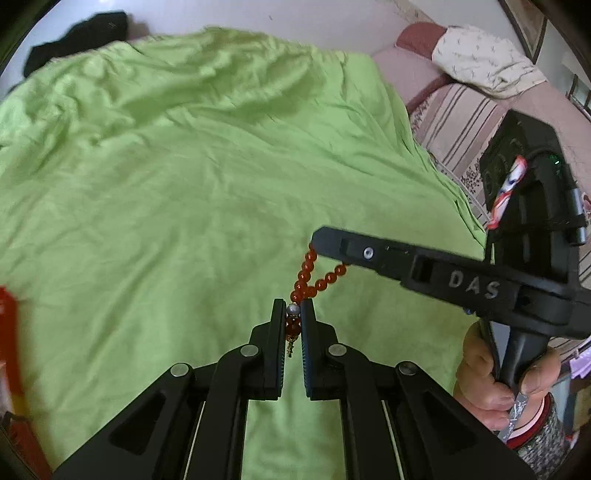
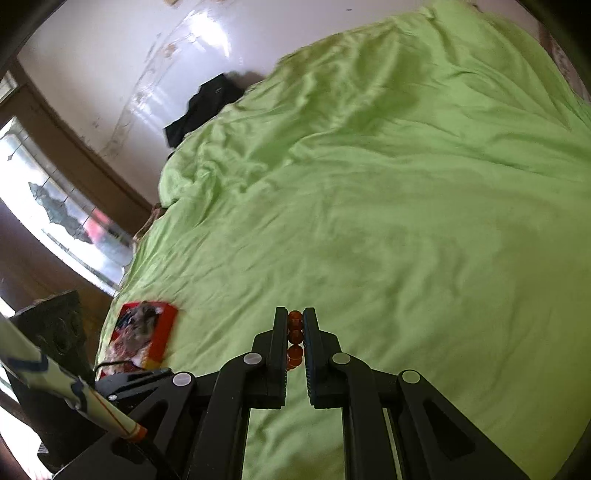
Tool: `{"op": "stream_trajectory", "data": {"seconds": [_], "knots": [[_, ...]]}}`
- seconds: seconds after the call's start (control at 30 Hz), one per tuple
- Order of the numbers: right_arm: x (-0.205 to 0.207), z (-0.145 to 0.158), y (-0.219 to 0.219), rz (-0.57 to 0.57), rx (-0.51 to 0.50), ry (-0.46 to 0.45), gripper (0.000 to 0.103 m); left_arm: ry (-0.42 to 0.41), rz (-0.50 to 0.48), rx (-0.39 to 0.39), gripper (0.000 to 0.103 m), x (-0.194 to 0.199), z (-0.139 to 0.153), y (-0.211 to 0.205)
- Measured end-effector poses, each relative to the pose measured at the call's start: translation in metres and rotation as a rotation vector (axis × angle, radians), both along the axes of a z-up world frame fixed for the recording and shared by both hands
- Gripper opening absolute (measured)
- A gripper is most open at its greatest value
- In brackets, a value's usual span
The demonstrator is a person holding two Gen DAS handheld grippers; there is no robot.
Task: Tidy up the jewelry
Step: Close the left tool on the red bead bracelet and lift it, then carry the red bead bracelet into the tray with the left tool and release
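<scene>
Green sheet (image 1: 192,177) spread over the bed, wrinkled, filling most of both views. Above the sheet, held clear of it: red bead bracelet (image 1: 308,275), strung between the two grippers. Left gripper (image 1: 293,314) closed on one end of the bracelet, jaws nearly together, a grey pearl-like bead and a red bead pinched between the pads, a small gold charm dangling just below. From there, two lines of red beads rising to the tip of the right gripper (image 1: 317,240), which reaches in from the right side over the sheet, with the person's hand (image 1: 491,380) wrapped round its handle near the sheet's right edge.

In the right wrist view, right gripper (image 2: 295,321) likewise clamped on the bracelet (image 2: 295,336), jaws narrow, a column of red beads stacked between the pads. At the sheet's (image 2: 369,221) left edge, lying on it: red box (image 2: 144,338) with a printed picture on top, blurred; print unreadable. Same box only a red sliver (image 1: 9,332) at the sheet's left edge in the left wrist view. Beyond the sheet's far left corner: dark garment (image 1: 79,35) on the white surface (image 2: 205,107). Past the sheet's right side: striped pink sofa (image 1: 454,122) with a pale patterned pillow (image 1: 480,59) on it.
</scene>
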State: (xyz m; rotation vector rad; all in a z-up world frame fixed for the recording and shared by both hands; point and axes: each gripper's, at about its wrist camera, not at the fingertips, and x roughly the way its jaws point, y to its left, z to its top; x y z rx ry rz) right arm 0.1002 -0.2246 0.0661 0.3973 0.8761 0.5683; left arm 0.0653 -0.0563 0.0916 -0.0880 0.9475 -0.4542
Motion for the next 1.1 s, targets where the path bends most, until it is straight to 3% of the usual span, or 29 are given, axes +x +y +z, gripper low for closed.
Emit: {"op": "stream_trajectory", "data": {"seconds": [0.23, 0.6, 0.93, 1.1], "knots": [[-0.041, 0.013, 0.055, 0.094, 0.006, -0.021, 0.008, -0.057, 0.099, 0.046, 0.007, -0.048, 0.028, 0.057], [-0.101, 0.033, 0.155, 0.244, 0.049, -0.043, 0.008, -0.093, 0.277, 0.039, 0.007, -0.117, 0.054, 0.171], [-0.118, 0.044, 0.262, 0.371, -0.031, -0.054, 0.008, -0.099, 0.429, -0.022, 0.007, -0.151, 0.049, 0.278], [-0.127, 0.034, 0.313, 0.440, -0.085, -0.040, 0.009, -0.079, 0.491, -0.021, 0.007, -0.161, 0.035, 0.320]]}}
